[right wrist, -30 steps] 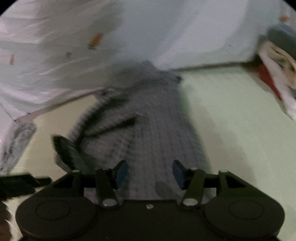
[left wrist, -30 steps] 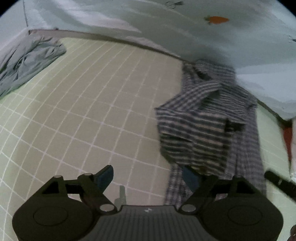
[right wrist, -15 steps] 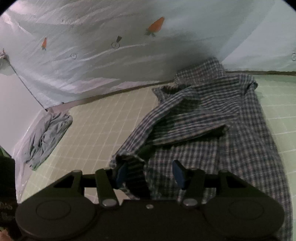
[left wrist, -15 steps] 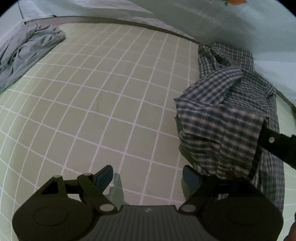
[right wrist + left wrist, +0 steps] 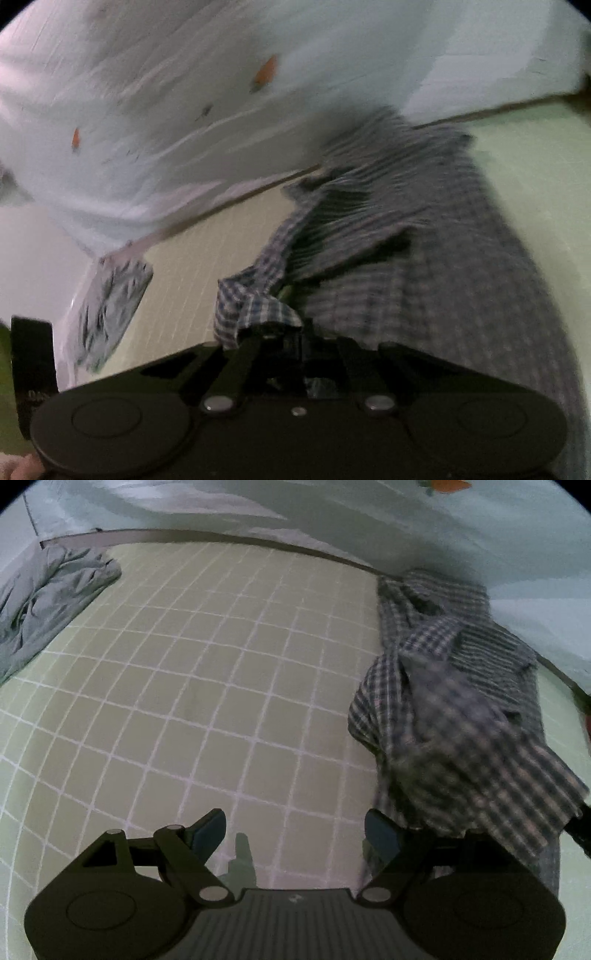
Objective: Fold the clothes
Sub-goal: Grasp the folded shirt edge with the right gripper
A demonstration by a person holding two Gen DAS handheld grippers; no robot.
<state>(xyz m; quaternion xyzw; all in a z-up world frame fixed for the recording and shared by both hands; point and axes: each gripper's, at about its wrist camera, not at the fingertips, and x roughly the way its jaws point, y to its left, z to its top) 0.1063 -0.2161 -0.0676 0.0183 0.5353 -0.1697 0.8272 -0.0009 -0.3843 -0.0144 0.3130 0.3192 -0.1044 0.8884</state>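
A blue-and-white checked shirt (image 5: pixel 461 709) lies crumpled on the right of the green gridded mat (image 5: pixel 207 686), near the back edge. In the left wrist view my left gripper (image 5: pixel 295 832) hangs open over bare mat, just left of the shirt, with nothing between its blue pads. In the right wrist view my right gripper (image 5: pixel 280 332) is shut on a bunched edge of the checked shirt (image 5: pixel 424 266), which is lifted and stretches away toward the back. This view is blurred by motion.
A crumpled grey garment (image 5: pixel 48 602) lies at the mat's far left corner, also the grey garment (image 5: pixel 107 306) in the right view. A pale sheet with small orange carrot prints (image 5: pixel 264 72) hangs behind the mat. Open mat stretches between the two garments.
My right gripper has shut on the shirt's edge and lifted it; half a second ago it was open above the cloth. The shirt has shifted. The left gripper stays open, nearly still.
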